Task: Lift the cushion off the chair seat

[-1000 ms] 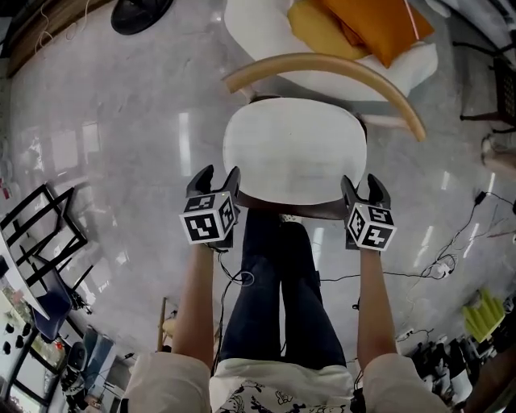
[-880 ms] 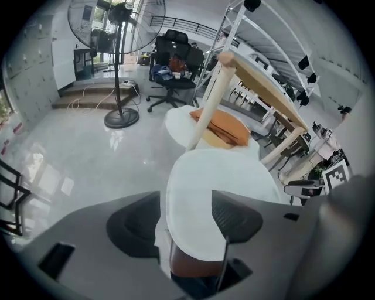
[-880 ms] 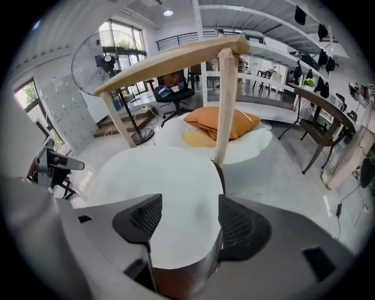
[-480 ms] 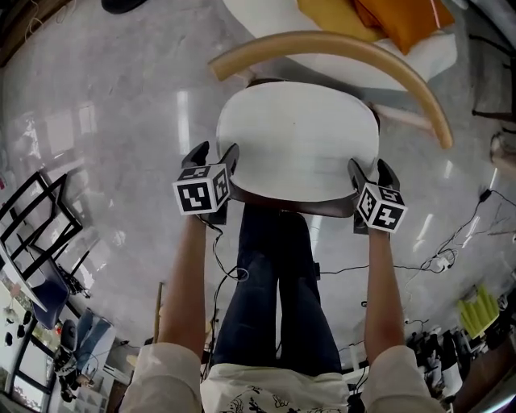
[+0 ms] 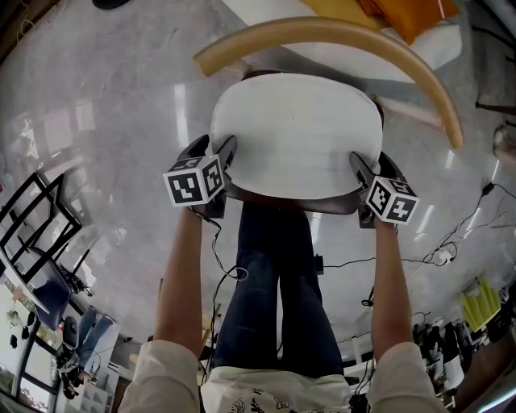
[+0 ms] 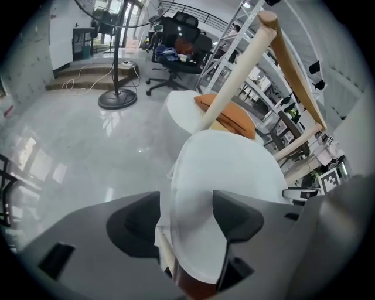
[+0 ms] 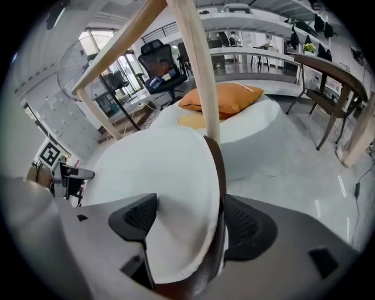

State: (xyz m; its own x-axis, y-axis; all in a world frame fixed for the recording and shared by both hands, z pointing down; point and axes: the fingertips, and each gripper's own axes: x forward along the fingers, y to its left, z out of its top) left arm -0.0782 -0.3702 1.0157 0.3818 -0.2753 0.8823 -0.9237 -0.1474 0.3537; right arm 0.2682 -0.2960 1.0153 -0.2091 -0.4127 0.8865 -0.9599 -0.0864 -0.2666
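Now: white cushion (image 5: 294, 133) lies flat on chair seat (image 5: 300, 203), mid-frame, curved wooden backrest (image 5: 322, 32) at its 12 o'clock. Left gripper (image 5: 212, 148) at cushion's 8 o'clock edge, jaws spread wide, cushion rim between them, not clamped. Right gripper (image 5: 372, 161) at 4 o'clock edge, jaws opening, cushion rim and dark seat edge between them, no grip. Orange pillow (image 5: 411, 12) at 1 o'clock, well apart.
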